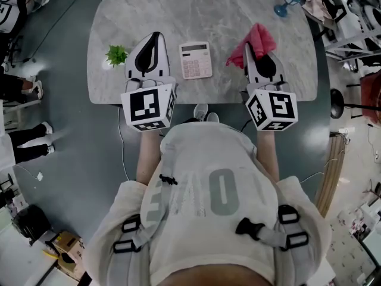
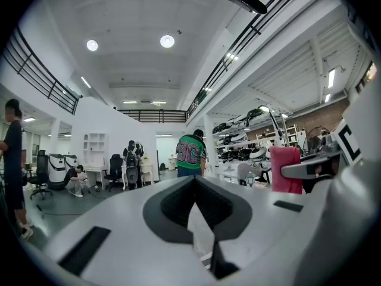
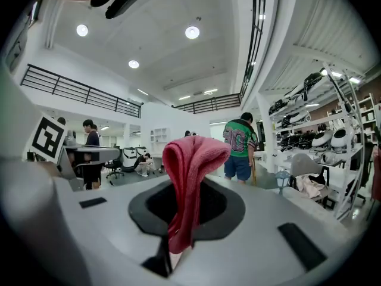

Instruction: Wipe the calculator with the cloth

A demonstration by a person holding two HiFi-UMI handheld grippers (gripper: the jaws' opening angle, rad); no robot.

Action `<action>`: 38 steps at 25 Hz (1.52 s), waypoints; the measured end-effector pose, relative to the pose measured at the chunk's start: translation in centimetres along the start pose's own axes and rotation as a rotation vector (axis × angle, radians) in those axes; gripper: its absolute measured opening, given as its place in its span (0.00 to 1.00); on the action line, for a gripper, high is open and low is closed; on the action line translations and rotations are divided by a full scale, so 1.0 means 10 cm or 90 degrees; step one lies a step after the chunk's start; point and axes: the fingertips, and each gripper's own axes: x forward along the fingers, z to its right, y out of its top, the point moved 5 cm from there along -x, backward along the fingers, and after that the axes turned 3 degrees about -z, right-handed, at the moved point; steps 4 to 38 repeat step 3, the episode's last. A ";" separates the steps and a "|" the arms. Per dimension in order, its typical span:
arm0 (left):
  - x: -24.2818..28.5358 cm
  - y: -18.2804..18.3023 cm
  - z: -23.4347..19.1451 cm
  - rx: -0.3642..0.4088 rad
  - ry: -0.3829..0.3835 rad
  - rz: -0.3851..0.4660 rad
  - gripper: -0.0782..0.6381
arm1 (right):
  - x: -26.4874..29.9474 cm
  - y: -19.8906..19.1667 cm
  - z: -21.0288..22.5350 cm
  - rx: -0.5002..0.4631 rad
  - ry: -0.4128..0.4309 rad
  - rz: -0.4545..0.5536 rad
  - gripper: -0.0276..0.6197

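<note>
So, the pickup part looks done and the wiping part doesn't. The right gripper point(image 1: 258, 51) has its fingers point(image 3: 221, 206) clenched on the pink cloth point(image 1: 260, 37). In the right gripper view the cloth is pinched in a fold that stands up between them, with a short tail hanging below. In the head view the rest of it bunches up past the tips, over the surface point(image 1: 238, 11); can't tell if it touches there.

The left gripper point(image 1: 155, 37) is empty. Its fingers point(image 2: 172, 206) are pressed together with nothing between them, and it points level over the near part of the surface.

The calculator point(image 1: 195, 59) lies flat, keys up, between the two grippers and touching neither. The cloth sits off to its right, apart from it, so there is no contact with the keys or the display at this moment. A small potted plant point(image 1: 116, 55) sits left of the left gripper, and a small blue object point(image 1: 286, 2) stands near the far right edge. Neither is in the way.

Judgement: early stage. Cloth secured, calculator unwiped as far as the frames show; no visible dirt or streaks to judge by either way.

What's left, as I read it:
- carry the cloth left over the calculator
- lower it onto the top face
- rub across it, maybe with the left gripper steadying the body so it doesn't slide on the smooth marble-look top
</note>
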 end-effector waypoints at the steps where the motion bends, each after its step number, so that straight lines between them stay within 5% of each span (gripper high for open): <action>1: 0.01 0.00 -0.01 -0.001 0.001 0.000 0.14 | 0.01 0.00 0.01 0.001 0.000 0.000 0.13; 38: 0.03 0.00 -0.02 -0.003 0.004 0.001 0.14 | 0.03 0.00 0.03 0.006 0.000 0.001 0.13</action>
